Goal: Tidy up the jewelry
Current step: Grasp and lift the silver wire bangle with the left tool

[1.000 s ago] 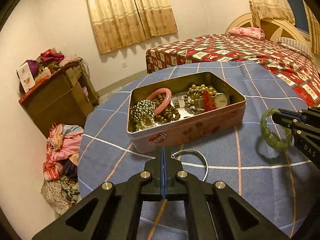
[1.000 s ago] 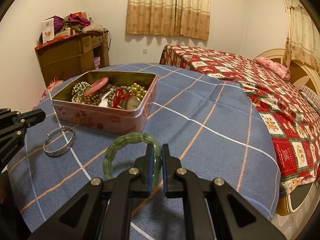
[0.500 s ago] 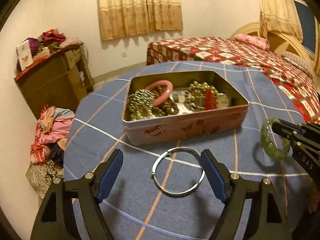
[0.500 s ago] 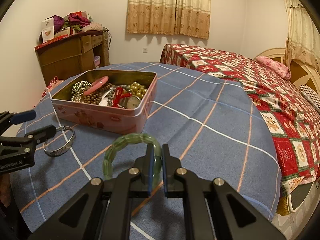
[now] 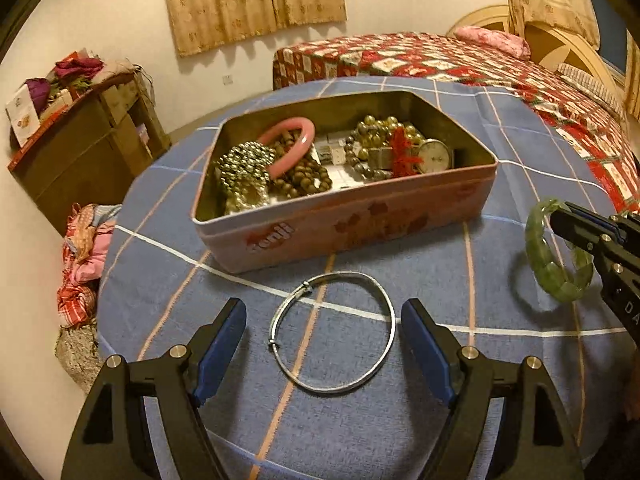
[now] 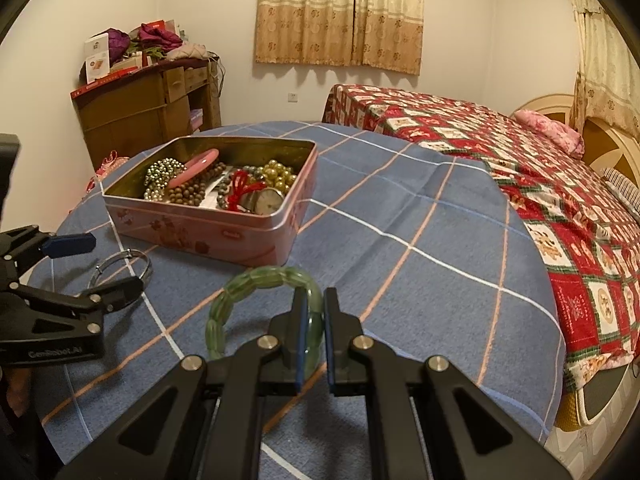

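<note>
Pink tin on worktop: beads, pink bangle, watch inside. Left claw wide around silver bangle. Right claw gripping green bracelet.

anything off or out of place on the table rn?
Only the silver bangle: it lies loose on the tablecloth in front of the pink tin, between the open left gripper jaws. The green bracelet is clamped in the right gripper. No spills or damage.

"GenRobot.AI" on left tool
</note>
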Tool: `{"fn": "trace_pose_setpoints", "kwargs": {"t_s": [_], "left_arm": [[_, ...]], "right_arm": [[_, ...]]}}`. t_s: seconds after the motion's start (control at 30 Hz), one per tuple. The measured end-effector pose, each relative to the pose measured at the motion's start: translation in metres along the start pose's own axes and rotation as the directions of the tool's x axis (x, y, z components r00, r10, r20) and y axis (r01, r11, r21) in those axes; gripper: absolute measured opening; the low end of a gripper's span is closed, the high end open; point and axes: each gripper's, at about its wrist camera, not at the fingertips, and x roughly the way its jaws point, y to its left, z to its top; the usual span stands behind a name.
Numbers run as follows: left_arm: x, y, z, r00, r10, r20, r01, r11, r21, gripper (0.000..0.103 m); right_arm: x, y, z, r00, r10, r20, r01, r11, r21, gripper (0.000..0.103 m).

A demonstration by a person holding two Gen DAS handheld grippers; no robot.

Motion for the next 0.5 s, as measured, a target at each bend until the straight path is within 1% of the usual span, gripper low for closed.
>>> {"fn": "trace_pose_setpoints", "kwargs": {"t_s": [0.07, 0.1, 0.23, 0.3, 0.37, 0.5], "left_arm": [[0.005, -0.001, 0.001, 1.000, 0.003, -0.027, -0.003, 1.000, 0.008, 0.080], [0.005, 0.001, 0.001, 1.000, -0.003, -0.029, 0.003, 1.000, -0.005, 0.080], [0.007, 0.010, 0.000, 0.998, -0.047, -0.042, 0.045, 0.998, -0.046, 0.080], [0.006, 0.010, 0.000, 0.997, -0.068, -0.038, 0.066, 0.997, -0.048, 0.080], [0.005, 0.007, -0.001, 0.996, -0.083, -0.032, 0.082, 0.996, -0.036, 0.068], [0.002, 0.004, -0.003, 0.998, -0.066, -0.018, 0.066, 0.998, -0.011, 0.067]], "right_arm": [[0.000, 0.001, 0.000, 1.000, 0.000, -0.001, 0.000, 1.000, -0.001, 0.009], [0.000, 0.001, 0.000, 1.000, 0.000, -0.001, 0.000, 1.000, -0.001, 0.009], [0.000, 0.001, 0.000, 1.000, 0.000, -0.001, 0.000, 1.000, -0.003, 0.009], [0.000, 0.001, 0.000, 1.000, -0.001, 0.000, 0.001, 1.000, -0.003, 0.009], [0.000, 0.001, 0.000, 1.000, 0.000, -0.001, 0.000, 1.000, -0.003, 0.009], [0.000, 0.001, 0.000, 1.000, 0.000, 0.003, 0.000, 1.000, -0.002, 0.009]]}}
